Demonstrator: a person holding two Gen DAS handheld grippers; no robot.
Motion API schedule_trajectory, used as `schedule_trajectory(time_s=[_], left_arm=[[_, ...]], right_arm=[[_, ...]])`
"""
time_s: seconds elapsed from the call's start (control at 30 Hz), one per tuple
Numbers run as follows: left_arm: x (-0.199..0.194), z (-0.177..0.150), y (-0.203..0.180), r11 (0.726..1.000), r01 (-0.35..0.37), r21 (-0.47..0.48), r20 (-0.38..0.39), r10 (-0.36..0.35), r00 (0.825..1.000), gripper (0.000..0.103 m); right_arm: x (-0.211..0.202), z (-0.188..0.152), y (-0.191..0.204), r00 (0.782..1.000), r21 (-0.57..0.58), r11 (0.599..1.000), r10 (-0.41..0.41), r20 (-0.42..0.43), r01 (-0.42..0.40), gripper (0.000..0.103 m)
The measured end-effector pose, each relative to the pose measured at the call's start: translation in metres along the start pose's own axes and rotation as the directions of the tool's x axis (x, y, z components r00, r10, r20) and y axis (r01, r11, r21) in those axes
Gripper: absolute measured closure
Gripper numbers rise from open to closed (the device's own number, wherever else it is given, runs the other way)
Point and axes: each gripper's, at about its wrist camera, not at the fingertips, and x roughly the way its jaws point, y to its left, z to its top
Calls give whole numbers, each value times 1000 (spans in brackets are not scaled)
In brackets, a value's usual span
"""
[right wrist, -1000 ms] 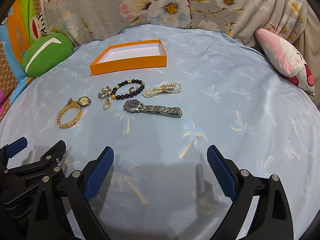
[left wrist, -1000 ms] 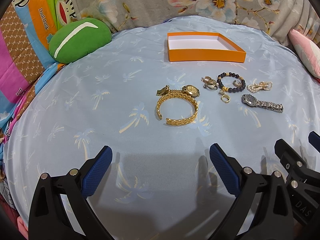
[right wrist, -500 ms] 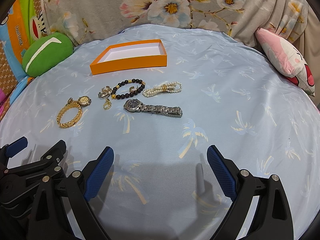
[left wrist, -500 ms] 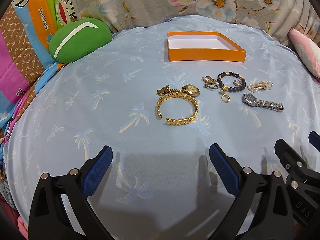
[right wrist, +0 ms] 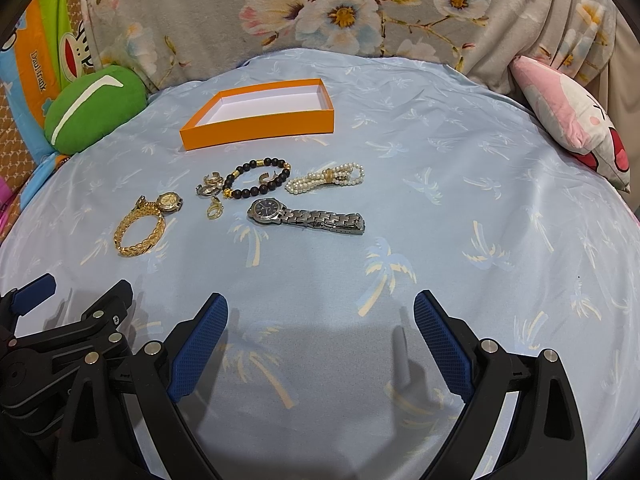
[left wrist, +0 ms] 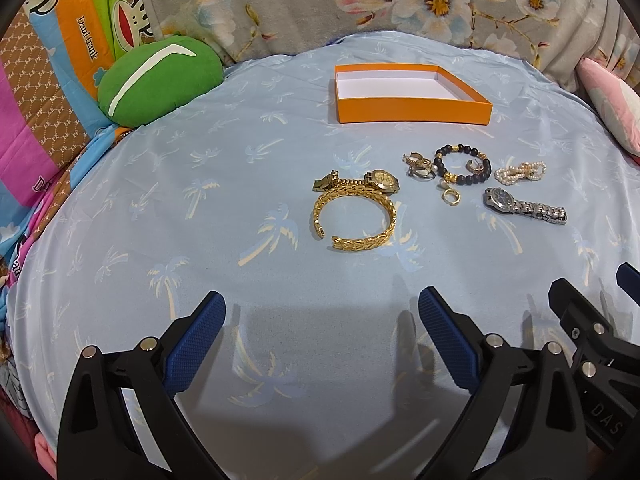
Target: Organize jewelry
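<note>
Still no movement since a second ago. Left wrist view: left gripper [left wrist: 320,316] spread, empty; gold bangle [left wrist: 354,218] near, orange box [left wrist: 412,112] far, unfilled. Right wrist view: right gripper [right wrist: 320,320] spread, empty; silver watch [right wrist: 306,217] nearest. Nothing sorted yet.

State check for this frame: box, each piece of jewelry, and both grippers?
Orange box: open, empty.
Gold bangle: flat on sheet.
Gold watch: touching bangle.
Silver watch: stretched flat.
Bead bracelet: flat.
Pearl bracelet: bunched.
Left gripper: open, empty.
Right gripper: open, empty.
</note>
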Motion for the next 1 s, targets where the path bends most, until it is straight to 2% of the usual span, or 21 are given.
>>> schedule_trajectory(time_s=[0.17,0.4,0.57,0.77,1.0], left_arm=[[0,-1,2,1000,12,-6,-2,-12,1000,8],[0,0,16,995,80,-58,-1,-80,997,7],[1,2,23,997,78,-27,9,-78,997,7],[13,22,24,994,105,-34,-11,-106,994,7],[42,45,7,993,114,-13,-46,-115,992,7]], right_arm=[[0,0,0,1000,0,1000,14,-3,-14,11],[3,1,3,998,-33,997,64,-27,-65,11],[13,8,-1,991,-36,992,118,-62,-120,11],[23,19,-9,994,-32,995,96,-59,-98,11],[31,27,-13,993,-22,995,101,-63,-102,11]])
